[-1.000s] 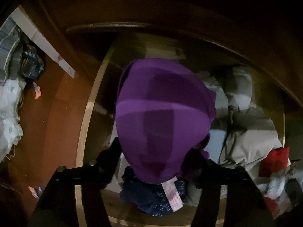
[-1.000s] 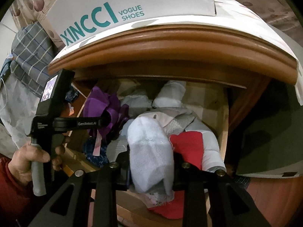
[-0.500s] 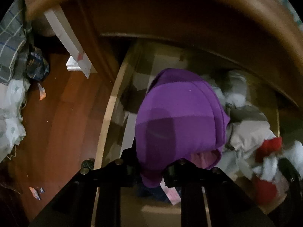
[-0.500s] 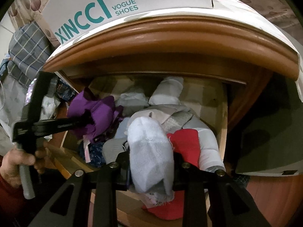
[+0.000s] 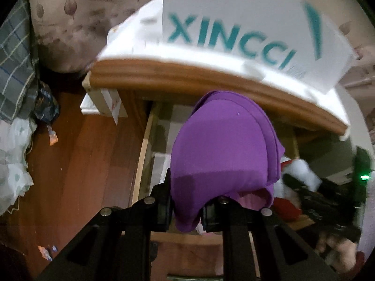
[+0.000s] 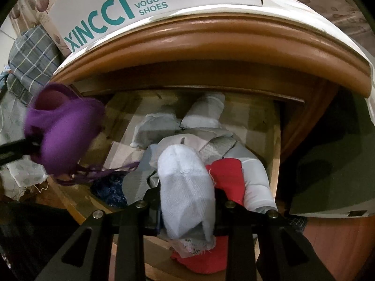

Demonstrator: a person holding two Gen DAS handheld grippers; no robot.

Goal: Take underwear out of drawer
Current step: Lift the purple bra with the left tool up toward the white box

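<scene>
Left wrist view
Left gripper [image 5: 187, 210]: its jaws were clamped tight on the lower edge of the purple underwear [image 5: 225, 154].
Purple underwear: it bulged up and forward from the fingers, filling the middle of the view, clear of the drawer [image 5: 143, 149] beneath it.
Drawer: pulled out under the wooden top [image 5: 211, 79] of the cabinet, its pale left wall running down the frame.
Box [image 5: 246, 23]: white, printed XINCCI in teal, standing on the cabinet top.
Floor [image 5: 77, 164]: red-brown wood, left of the drawer, with scraps of litter on it.
Right side: a blurred black gripper and the hand [image 5: 337, 248] holding it showed at the edge.

Right wrist view
Right gripper [image 6: 187, 208]: its jaws stood part-way closed, pressing on both sides of a white garment [image 6: 185, 187].
White garment: held over the front of the drawer [image 6: 276, 145], with a red garment [image 6: 229, 178] just beside it on the right.
Drawer contents: grey and white folded clothes [image 6: 201, 126] lay further back, and dark blue cloth [image 6: 107, 189] lay at the front left.
Purple underwear [image 6: 65, 131]: off to the left, above the drawer's left edge, held at the tip of the left gripper's black finger; thin purple straps trailed from it toward the pile.
Box [image 6: 152, 2]: it read XINCCI VOGUE SHOES, on the cabinet top.
</scene>
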